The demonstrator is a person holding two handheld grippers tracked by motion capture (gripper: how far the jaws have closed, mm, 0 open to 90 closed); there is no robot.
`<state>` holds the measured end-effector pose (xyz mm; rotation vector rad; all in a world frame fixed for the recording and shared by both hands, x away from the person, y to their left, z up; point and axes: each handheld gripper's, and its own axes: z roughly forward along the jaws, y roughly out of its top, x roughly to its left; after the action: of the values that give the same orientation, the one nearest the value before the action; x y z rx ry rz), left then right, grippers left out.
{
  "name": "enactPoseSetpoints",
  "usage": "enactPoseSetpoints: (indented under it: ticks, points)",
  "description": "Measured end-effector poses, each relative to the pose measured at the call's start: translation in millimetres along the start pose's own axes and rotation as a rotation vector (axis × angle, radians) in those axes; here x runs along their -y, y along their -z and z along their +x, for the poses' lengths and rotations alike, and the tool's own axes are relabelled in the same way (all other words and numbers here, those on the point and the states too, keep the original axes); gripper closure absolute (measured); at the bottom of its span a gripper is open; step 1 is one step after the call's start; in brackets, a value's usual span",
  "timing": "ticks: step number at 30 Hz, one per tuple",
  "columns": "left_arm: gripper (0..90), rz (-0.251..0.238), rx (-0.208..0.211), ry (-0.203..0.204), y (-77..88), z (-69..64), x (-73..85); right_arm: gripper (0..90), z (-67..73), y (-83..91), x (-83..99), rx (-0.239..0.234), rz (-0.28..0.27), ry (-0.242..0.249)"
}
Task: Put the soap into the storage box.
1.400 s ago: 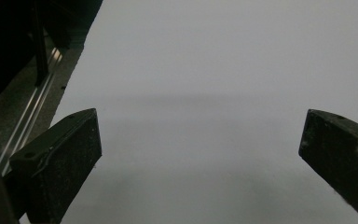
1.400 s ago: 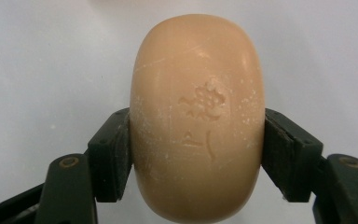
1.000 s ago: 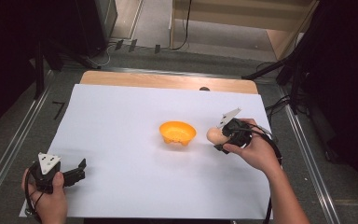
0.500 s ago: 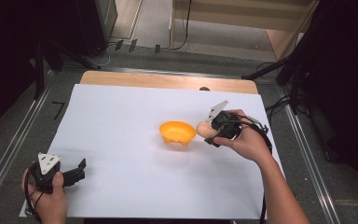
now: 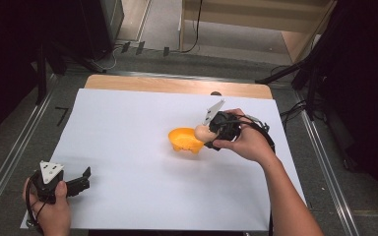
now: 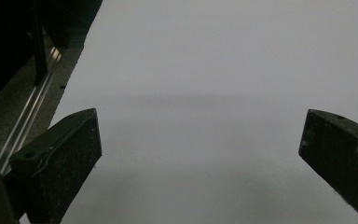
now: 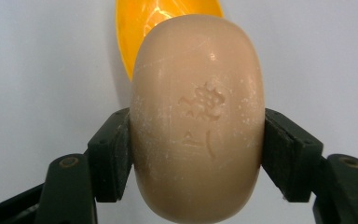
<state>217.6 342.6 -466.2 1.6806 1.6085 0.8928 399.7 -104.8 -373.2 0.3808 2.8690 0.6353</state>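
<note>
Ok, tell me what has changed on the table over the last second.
The right hand-held gripper, shut on the beige soap bar, has carried it leftward to the rim of the orange bowl. The bowl and the left hand-held gripper, jaws open, stayed put on the white sheet.

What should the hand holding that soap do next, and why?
Probably carry it a little further over the orange bowl, then lower it. The right gripper clamps the soap bar at the bowl's near rim, not yet above its middle.
</note>
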Motion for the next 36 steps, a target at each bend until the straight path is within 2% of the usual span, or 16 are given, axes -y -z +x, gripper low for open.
enactPoseSetpoints:
  ticks: [5, 10, 23, 36]
  points:
    - [0.0, 0.000, 0.000, 0.000, 0.0, 0.0, 0.0, 33.1, 0.4, -7.0, -8.5, -0.015, 0.009, 0.024]
    - [0.0, 0.000, 0.001, 0.001, 0.0, 0.1, 0.0, 33.1, 0.0, -13.3, -14.4, -0.030, 0.008, 0.028]
    - [0.0, 0.001, 0.001, 0.000, -0.1, 0.0, -0.1, 33.1, 1.0, -22.6, -33.4, -0.060, 0.020, 0.072]
    - [0.0, 0.002, 0.002, 0.001, -0.2, 0.2, -0.1, 33.0, -0.1, -32.3, -44.9, -0.079, 0.026, 0.081]
